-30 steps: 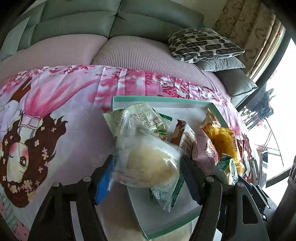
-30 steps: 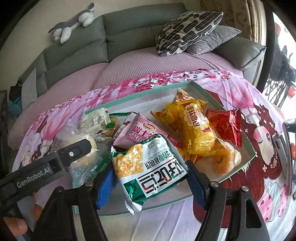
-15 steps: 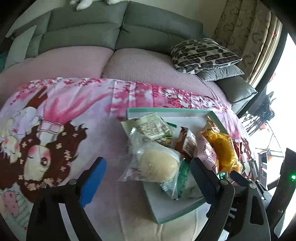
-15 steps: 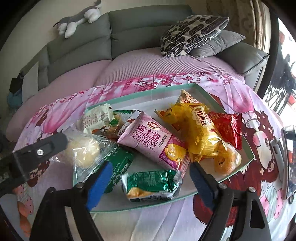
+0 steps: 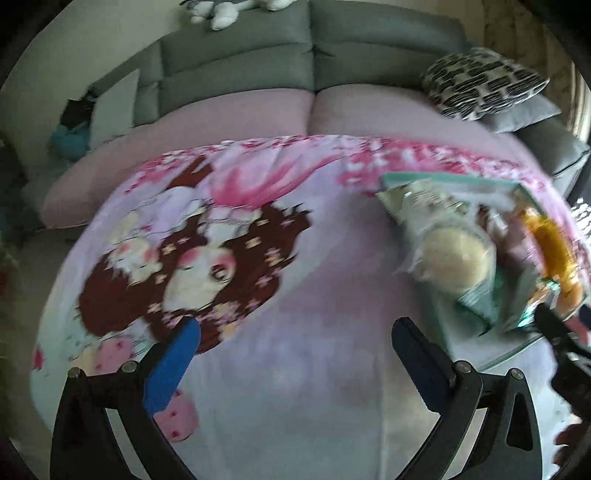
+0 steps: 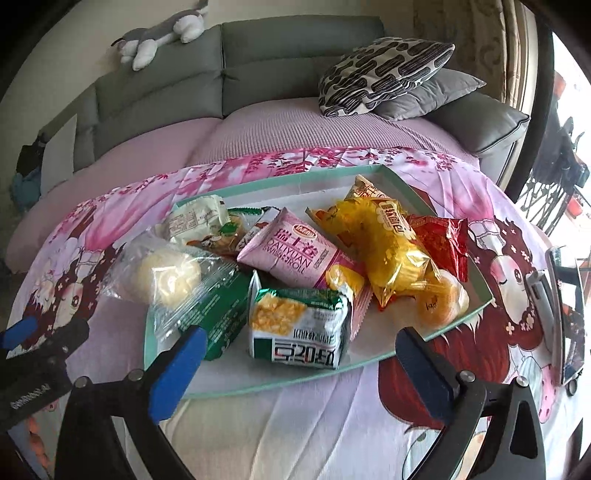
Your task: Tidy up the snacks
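A teal-rimmed tray [image 6: 288,181] on a pink cartoon-print cloth holds several snack packets. Among them are a bun in clear wrap [image 6: 166,273], a pink Swiss roll pack [image 6: 295,254], a yellow bag [image 6: 388,243] and a red packet [image 6: 439,240]. A green-and-white packet [image 6: 299,332] lies at the tray's front edge. It sits between my right gripper's [image 6: 301,339] opening jaws, and the pads do not touch it. My left gripper [image 5: 293,332] hovers over bare cloth left of the tray [image 5: 461,181], jaws opening with nothing between them. The bun [image 5: 454,258] shows blurred at the right.
A grey sofa [image 6: 258,74] with a black-and-white cushion [image 6: 380,70] and a plush toy [image 6: 159,33] stands behind. A dark flat device [image 6: 565,314] lies on the cloth right of the tray. My left gripper [image 6: 40,338] shows at the lower left in the right wrist view.
My left gripper let go of the bun packet, opened wide and swung left away from the tray. My right gripper released the green-and-white packet onto the tray and opened wider.
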Motion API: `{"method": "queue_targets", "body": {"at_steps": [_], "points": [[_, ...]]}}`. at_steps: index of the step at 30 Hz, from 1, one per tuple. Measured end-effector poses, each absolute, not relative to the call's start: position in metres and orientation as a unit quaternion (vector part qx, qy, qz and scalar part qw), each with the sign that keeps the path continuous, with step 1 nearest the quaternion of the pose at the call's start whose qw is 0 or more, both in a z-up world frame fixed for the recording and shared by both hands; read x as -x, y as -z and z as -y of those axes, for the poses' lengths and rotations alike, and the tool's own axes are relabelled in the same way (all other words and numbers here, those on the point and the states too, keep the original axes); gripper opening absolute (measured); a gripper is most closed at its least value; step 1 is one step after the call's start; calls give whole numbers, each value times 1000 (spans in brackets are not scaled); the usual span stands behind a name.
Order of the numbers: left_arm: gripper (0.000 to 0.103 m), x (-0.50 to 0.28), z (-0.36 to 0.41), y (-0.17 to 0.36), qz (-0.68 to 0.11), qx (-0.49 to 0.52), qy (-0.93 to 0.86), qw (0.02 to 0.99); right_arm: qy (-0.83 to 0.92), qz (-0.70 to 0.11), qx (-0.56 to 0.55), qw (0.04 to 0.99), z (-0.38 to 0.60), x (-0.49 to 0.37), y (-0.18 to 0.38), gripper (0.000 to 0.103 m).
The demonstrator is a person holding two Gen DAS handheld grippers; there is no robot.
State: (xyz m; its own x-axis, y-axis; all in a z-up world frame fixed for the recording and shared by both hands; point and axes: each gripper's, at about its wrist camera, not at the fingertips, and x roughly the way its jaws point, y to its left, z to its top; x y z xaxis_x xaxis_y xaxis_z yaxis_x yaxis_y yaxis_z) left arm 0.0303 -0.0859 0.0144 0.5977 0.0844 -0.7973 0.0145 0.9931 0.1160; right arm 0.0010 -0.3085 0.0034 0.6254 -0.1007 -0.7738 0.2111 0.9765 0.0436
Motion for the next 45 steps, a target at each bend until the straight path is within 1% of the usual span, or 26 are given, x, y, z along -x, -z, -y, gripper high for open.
{"method": "queue_targets", "body": {"at_steps": [3, 12, 26, 37, 45], "points": [[103, -23, 85, -14, -450, -69, -46, 889, 84, -423, -59, 900, 305, 5, -4, 103], [103, -8, 87, -6, -461, -74, -37, 884, 67, -425, -42, 902, 286, 24, -4, 103], [103, -15, 74, 0, -470, -62, -47, 879, 57, -419, -11, 906, 272, 20, -4, 103], [103, -23, 64, 4, -476, -58, -51, 876, 62, -411, -11, 909, 277, 18, -5, 103], [103, -25, 65, 7, -476, -61, -47, 876, 64, -420, -10, 905, 275, 14, 0, 103]]}}
